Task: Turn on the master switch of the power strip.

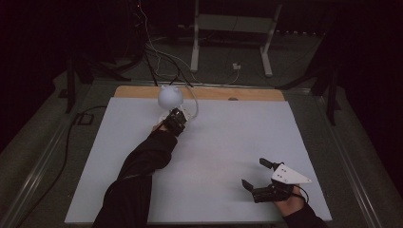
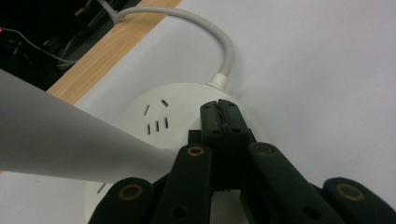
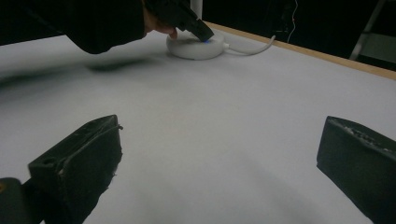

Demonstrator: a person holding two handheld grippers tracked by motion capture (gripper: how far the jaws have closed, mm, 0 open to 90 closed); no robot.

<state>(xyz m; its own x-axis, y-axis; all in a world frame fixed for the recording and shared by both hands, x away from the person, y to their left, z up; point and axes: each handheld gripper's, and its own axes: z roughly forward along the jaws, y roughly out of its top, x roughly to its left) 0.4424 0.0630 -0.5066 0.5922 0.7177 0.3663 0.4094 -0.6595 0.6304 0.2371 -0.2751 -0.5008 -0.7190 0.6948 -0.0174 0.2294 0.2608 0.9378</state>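
The round white lamp base (image 2: 163, 116) stood at the far side of the table (image 1: 228, 142), left of centre and just short of the bare wooden strip along the far edge. It lay directly under the tips of the left gripper (image 2: 223, 114), so any press would go straight down, not sideways. In the left gripper view the fingers (image 2: 212, 122) were closed flat against each other with nothing between them, their joined tips resting on or just above the top of the base, near where the white cable (image 2: 224, 46) entered it. Whether they truly touched the surface could not be told. The lamp's white stem (image 2: 65, 144) rose from the base at the left of that view, and in the high view the pale lamp head (image 1: 169, 96) hung just beyond the gripper. In the right gripper view a small blue light (image 3: 206, 40) glowed on the base at the fingertip, which suggested a touch switch, though that was only a judgement.

The right gripper (image 1: 260, 175) sat well apart, at the near right of the table, its fingers (image 3: 84, 154) spread wide and holding nothing. The left hand was plainly the nearer one.
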